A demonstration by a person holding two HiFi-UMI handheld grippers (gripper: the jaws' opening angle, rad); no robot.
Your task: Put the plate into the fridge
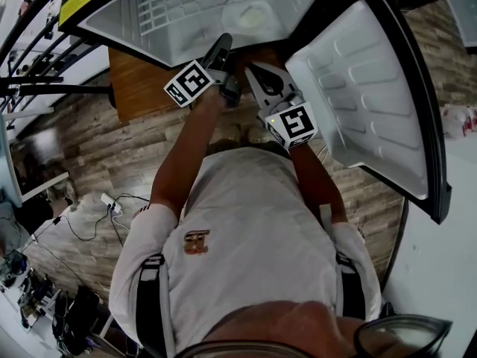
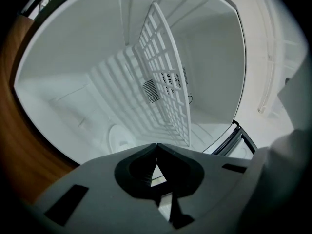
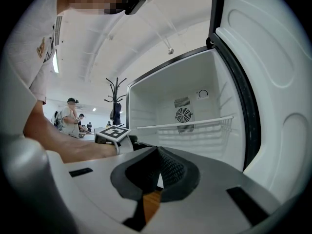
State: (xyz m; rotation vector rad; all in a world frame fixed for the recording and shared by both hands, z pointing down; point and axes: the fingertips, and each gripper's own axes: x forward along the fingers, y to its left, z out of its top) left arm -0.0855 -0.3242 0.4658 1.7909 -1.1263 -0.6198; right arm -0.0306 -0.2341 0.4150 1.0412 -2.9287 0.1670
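Observation:
A white plate (image 1: 246, 15) lies on the floor of the open fridge (image 1: 171, 28); in the left gripper view the plate (image 2: 118, 138) shows just beyond the jaws, apart from them. My left gripper (image 1: 222, 45) is at the fridge's mouth, its tips (image 2: 156, 145) pressed together with nothing between them. My right gripper (image 1: 253, 73) hangs beside it, a little further back, outside the fridge. Its jaws (image 3: 157, 148) also meet at the tips and hold nothing.
A white wire shelf (image 2: 165, 77) spans the fridge interior above the plate. The fridge door (image 1: 365, 103) stands swung open at the right. The fridge rests on a wooden top (image 1: 141, 88). Cables (image 1: 112, 203) lie on the plank floor at the left.

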